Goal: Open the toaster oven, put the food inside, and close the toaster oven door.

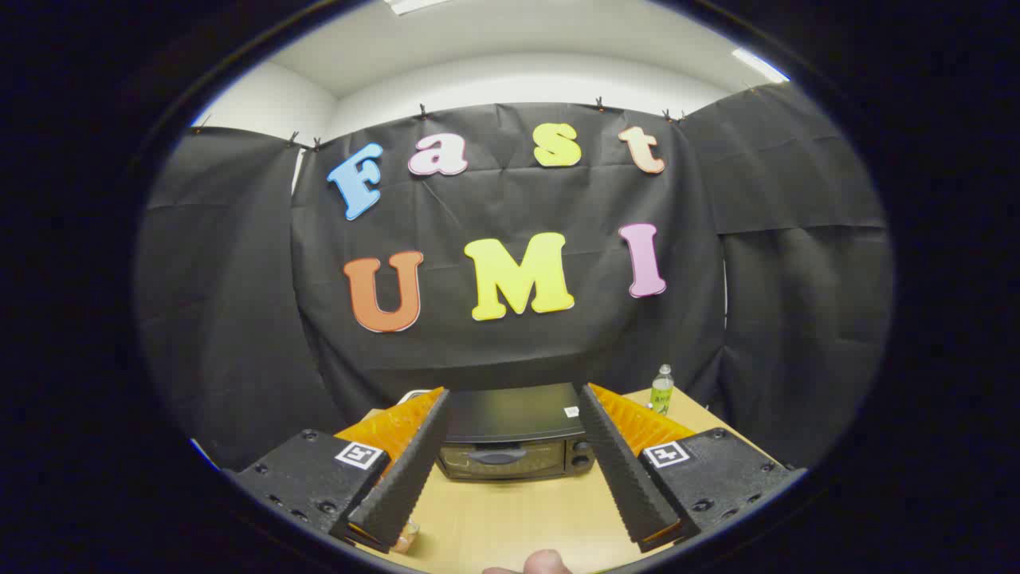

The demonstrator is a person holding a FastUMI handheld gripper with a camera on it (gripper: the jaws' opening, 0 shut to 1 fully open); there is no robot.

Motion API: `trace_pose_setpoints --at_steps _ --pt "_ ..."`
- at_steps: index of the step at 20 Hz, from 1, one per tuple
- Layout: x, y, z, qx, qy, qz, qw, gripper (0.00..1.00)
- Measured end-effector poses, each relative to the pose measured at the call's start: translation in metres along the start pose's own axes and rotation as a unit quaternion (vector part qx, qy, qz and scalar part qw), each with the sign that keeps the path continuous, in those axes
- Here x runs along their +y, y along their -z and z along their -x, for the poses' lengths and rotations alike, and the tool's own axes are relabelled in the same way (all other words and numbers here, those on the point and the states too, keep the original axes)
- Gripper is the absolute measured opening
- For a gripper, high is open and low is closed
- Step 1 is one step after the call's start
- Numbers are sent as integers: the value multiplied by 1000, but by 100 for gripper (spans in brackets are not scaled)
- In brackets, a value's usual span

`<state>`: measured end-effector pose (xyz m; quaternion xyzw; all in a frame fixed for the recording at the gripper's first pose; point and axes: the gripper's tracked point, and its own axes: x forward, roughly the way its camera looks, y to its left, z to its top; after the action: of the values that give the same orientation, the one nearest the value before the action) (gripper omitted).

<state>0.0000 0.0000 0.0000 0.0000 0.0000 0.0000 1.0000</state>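
I hold the gripper (514, 399) above the bench (510, 510) with its jaws spread wide and nothing between them. One toaster oven (514, 438) stands on the bench ahead of the fingers, framed in the gap between them, door shut; its two side edges are hidden behind the fingers, and I count two knobs at its front, though they are small and hard to read. One small pale object (404, 538) lies by the left finger, mostly covered, so I cannot identify it. One clear bottle (661, 390) stands beyond the right finger. One fingertip (546, 563) shows cut off at the near bench edge.
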Motion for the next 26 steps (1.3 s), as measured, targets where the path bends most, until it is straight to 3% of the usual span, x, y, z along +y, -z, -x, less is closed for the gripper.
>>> trace_pose_setpoints --at_steps 14,26 --pt "-7 0 5 9 -3 6 1000 100" --pt "-2 27 -20 48 -15 -2 999 100"
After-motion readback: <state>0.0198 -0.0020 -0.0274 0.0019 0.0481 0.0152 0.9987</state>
